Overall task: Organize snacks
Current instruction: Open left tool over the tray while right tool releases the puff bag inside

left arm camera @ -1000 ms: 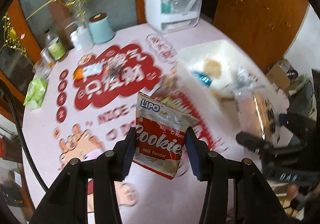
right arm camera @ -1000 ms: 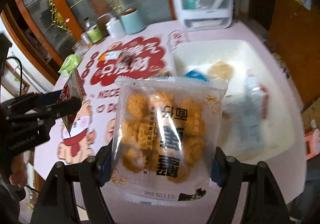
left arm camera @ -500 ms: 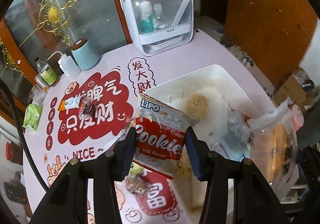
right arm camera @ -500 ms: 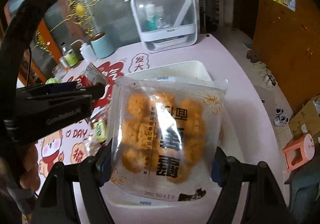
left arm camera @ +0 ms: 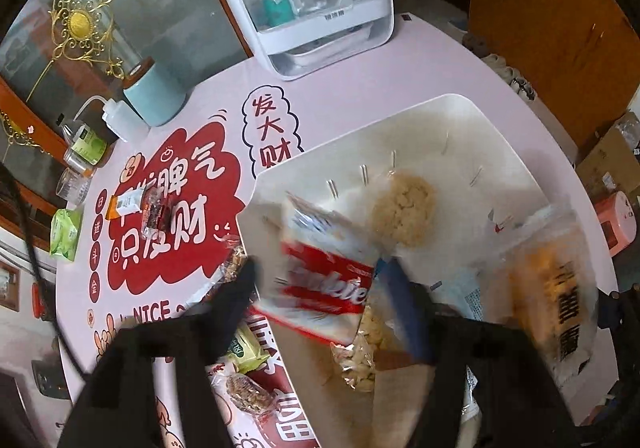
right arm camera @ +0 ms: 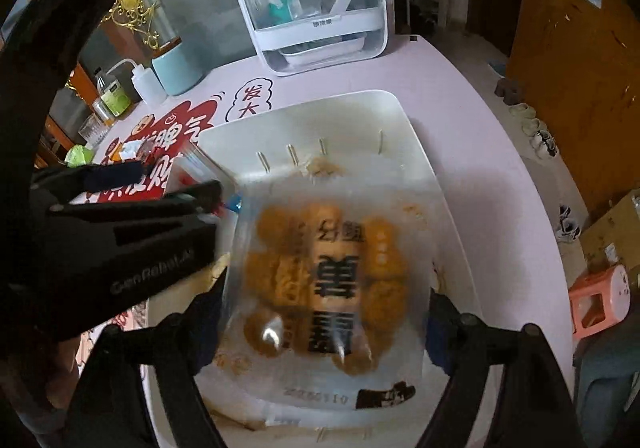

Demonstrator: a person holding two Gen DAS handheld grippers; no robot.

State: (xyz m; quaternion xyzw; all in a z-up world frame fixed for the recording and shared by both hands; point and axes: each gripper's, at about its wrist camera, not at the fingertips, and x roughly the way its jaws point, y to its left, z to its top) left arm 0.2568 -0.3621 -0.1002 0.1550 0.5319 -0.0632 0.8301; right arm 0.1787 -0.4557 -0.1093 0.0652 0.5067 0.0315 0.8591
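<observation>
**Two grippers spread over the white bin**

Both sets of jaws have just been opening. Left gripper [left arm camera: 324,288] stands wide; the blurred red-and-white cookie packet [left arm camera: 326,280] sits between its fingers, clear of the pads. Right gripper [right arm camera: 322,320] stands wide around the clear bag of orange snacks [right arm camera: 328,288]. Both packs are over the white bin [right arm camera: 416,135] on the pink table [right arm camera: 480,119].

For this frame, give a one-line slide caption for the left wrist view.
Left gripper jaws just opened, dropping the red-and-white cookie packet into the white plastic bin.
</observation>
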